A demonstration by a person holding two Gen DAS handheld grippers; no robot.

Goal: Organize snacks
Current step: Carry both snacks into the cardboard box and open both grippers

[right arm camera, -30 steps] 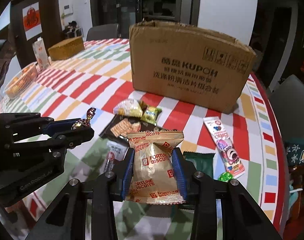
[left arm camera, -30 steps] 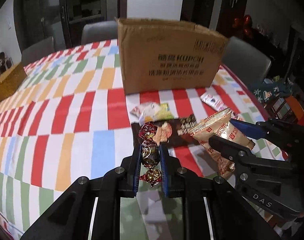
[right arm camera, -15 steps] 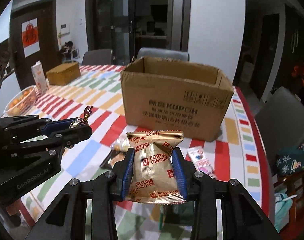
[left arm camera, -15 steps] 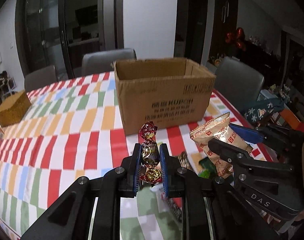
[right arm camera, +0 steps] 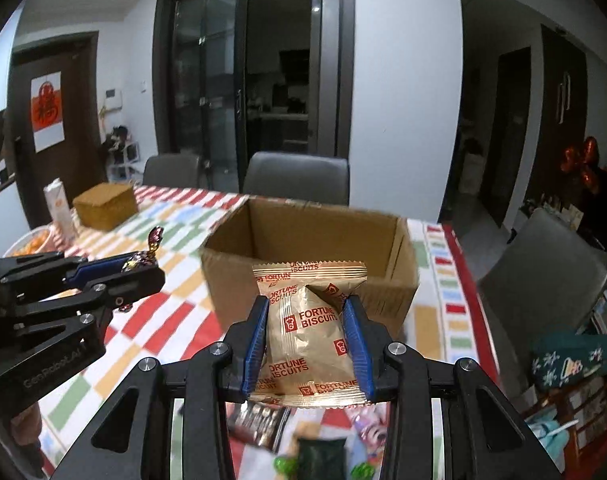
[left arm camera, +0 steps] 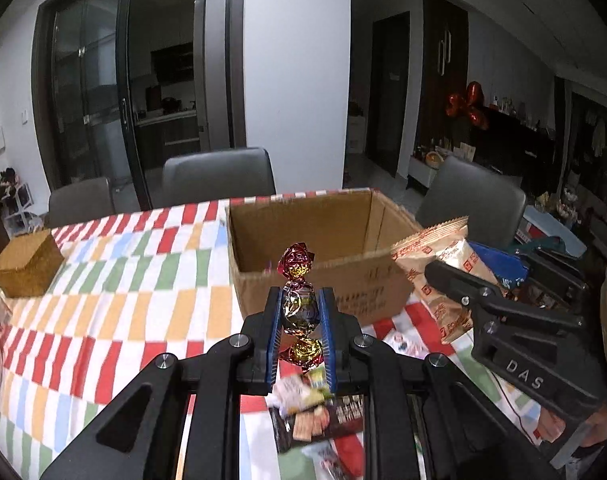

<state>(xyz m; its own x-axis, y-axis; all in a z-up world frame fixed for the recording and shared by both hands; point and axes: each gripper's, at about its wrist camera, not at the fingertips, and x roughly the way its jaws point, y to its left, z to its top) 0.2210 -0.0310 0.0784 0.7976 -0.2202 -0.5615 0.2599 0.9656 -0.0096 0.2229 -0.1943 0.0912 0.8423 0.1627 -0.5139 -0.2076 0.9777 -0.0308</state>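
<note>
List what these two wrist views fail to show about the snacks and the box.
- Cardboard box floor: both views, hidden by its front wall.
- Loose snacks on the table: both views, blurred and covered by gripper frames.
- Biscuit packet lower edge: left view, hidden behind the right gripper.

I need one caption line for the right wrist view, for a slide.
Right gripper holds a biscuit packet before the open cardboard box.
</note>
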